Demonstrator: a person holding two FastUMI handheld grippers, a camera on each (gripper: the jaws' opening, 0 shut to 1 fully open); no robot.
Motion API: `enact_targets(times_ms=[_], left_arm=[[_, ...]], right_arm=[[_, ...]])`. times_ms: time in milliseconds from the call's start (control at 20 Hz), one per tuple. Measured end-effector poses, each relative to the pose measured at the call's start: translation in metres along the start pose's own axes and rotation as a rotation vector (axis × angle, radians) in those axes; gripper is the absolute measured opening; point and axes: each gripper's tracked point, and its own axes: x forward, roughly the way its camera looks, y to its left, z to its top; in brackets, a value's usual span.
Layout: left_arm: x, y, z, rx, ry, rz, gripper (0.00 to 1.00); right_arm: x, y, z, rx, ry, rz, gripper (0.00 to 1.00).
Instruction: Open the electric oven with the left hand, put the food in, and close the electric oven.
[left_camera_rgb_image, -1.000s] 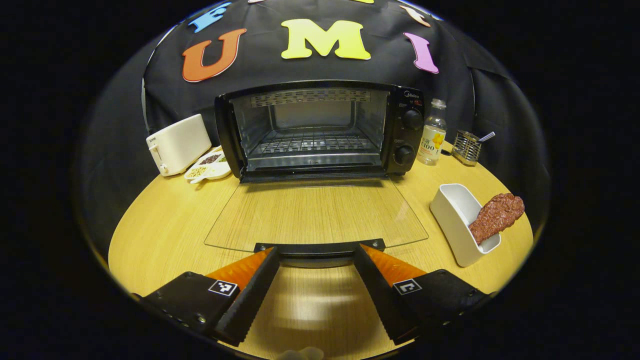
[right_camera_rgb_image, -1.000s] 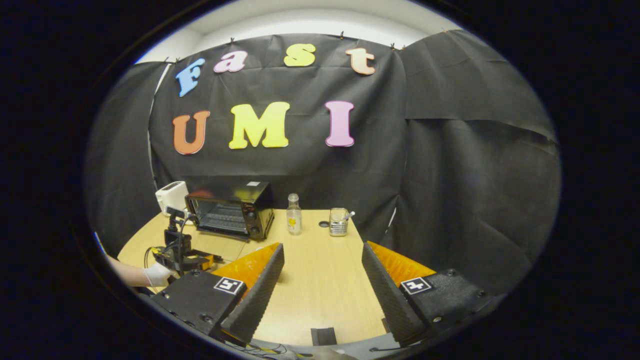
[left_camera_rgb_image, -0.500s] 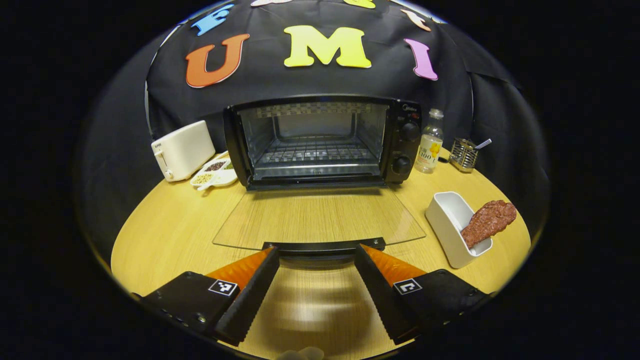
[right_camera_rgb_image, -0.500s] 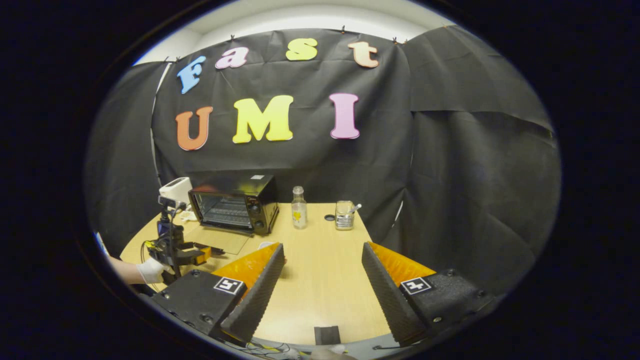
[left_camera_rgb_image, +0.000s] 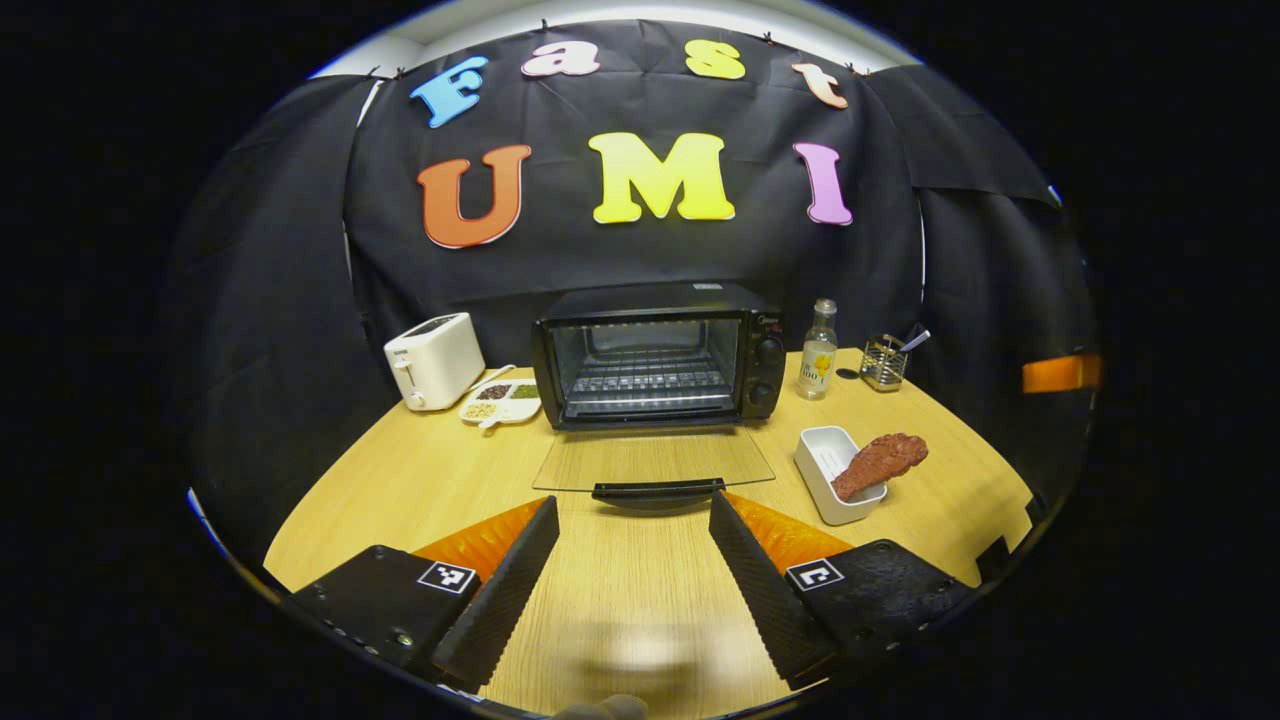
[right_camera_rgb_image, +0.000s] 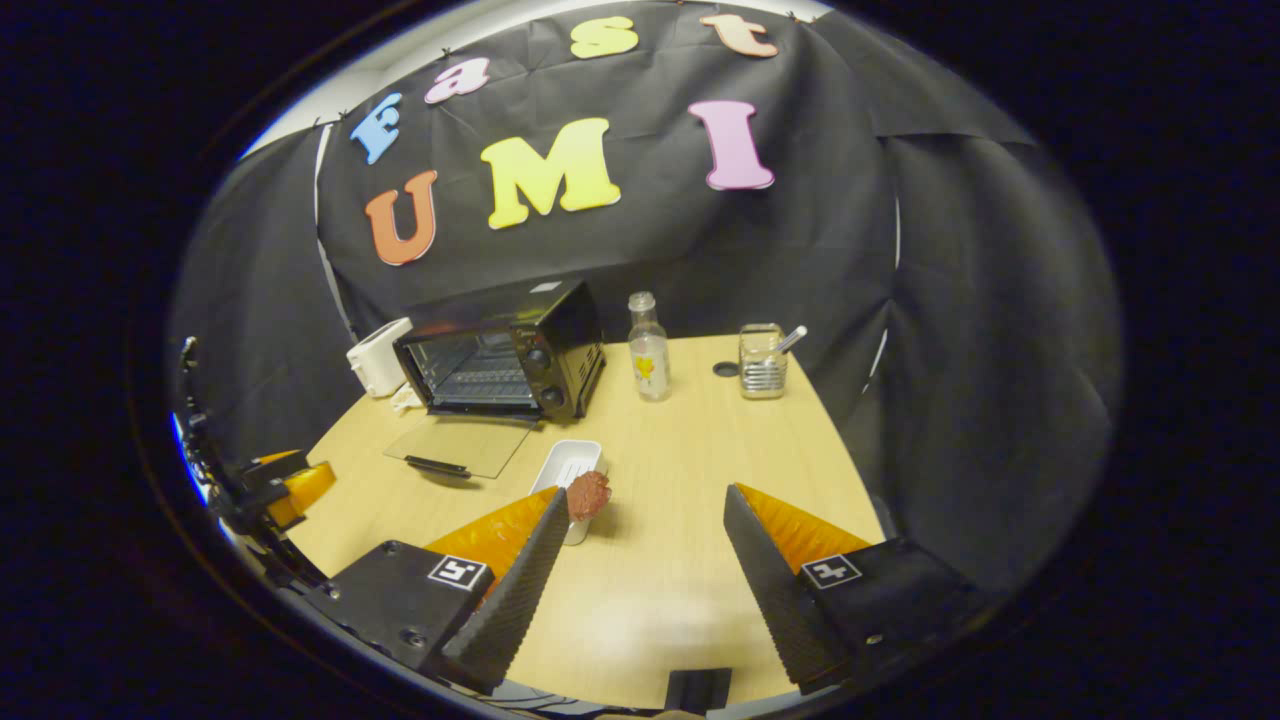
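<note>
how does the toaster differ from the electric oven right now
The toaster is white and smaller; the electric oven is black and larger. The electric oven's glass door lies folded down flat, showing the wire rack inside; the toaster is a closed box with slots on top. The electric oven has two knobs on its right side, the toaster a side lever. Both stand at the table's back edge.

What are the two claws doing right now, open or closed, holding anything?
Left claw: open, holding nothing.
Right claw: open, holding nothing.
</note>
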Motion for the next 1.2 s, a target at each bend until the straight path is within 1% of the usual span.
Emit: enact_targets(times_ms=[50,100,250,300,350,450,500,550,650,700,750,800,850,900,950,1000,1050,1100,1200], left_arm=[[-0.012,0.002,0.006,-0.006,-0.005,0.017,0.97],[-0.022,0.004,0.01,-0.011,-0.006,0.033,0.96],[-0.044,0.006,0.025,-0.02,-0.017,0.089,0.97],[-0.048,0.005,0.028,-0.023,-0.016,0.109,0.97],[-0.052,0.005,0.031,-0.028,-0.011,0.132,0.97],[-0.058,0.006,0.03,-0.032,0.009,0.175,0.97],[-0.059,0.007,0.029,-0.034,0.022,0.2,0.97],[-0.06,0.006,0.031,-0.04,0.028,0.219,0.97],[-0.059,0.0,0.032,-0.08,0.04,0.234,0.97],[-0.06,-0.003,0.031,-0.102,0.045,0.239,0.97],[-0.06,-0.005,0.032,-0.117,0.048,0.248,0.97],[-0.062,-0.006,0.034,-0.127,0.048,0.26,0.97],[-0.064,-0.007,0.035,-0.138,0.053,0.273,0.97],[-0.066,-0.006,0.035,-0.148,0.055,0.285,0.97],[-0.07,-0.005,0.035,-0.155,0.057,0.298,0.97],[-0.074,-0.003,0.035,-0.155,0.06,0.312,0.97],[-0.078,-0.003,0.034,-0.152,0.063,0.322,0.97],[-0.082,-0.002,0.033,-0.149,0.063,0.332,0.97],[-0.089,0.001,0.031,-0.144,0.063,0.341,0.97]], right_arm=[[0.018,0.003,-0.005,0.003,0.032,0.024,0.99],[0.033,0.005,-0.013,0.011,0.067,0.045,0.96],[0.082,0.012,-0.03,0.065,0.168,0.121,0.95],[0.096,0.015,-0.036,0.095,0.208,0.149,0.89],[0.107,0.02,-0.041,0.12,0.25,0.182,0.94],[0.125,0.031,-0.052,0.179,0.321,0.247,0.89],[0.133,0.032,-0.055,0.208,0.349,0.267,0.84],[0.138,0.034,-0.056,0.238,0.376,0.286,0.82],[0.143,0.043,-0.057,0.313,0.423,0.339,0.76],[0.144,0.045,-0.058,0.351,0.445,0.363,0.6],[0.145,0.048,-0.057,0.388,0.47,0.388,0.56],[0.145,0.053,-0.058,0.421,0.488,0.41,0.55],[0.145,0.056,-0.057,0.45,0.502,0.425,0.44],[0.147,0.059,-0.057,0.473,0.513,0.433,0.35],[0.148,0.061,-0.059,0.493,0.529,0.436,0.37],[0.147,0.061,-0.061,0.514,0.542,0.428,0.29],[0.149,0.061,-0.061,0.542,0.549,0.424,0.17],[0.148,0.062,-0.062,0.563,0.557,0.425,0.19],[0.147,0.062,-0.062,0.57,0.556,0.428,0.18]])
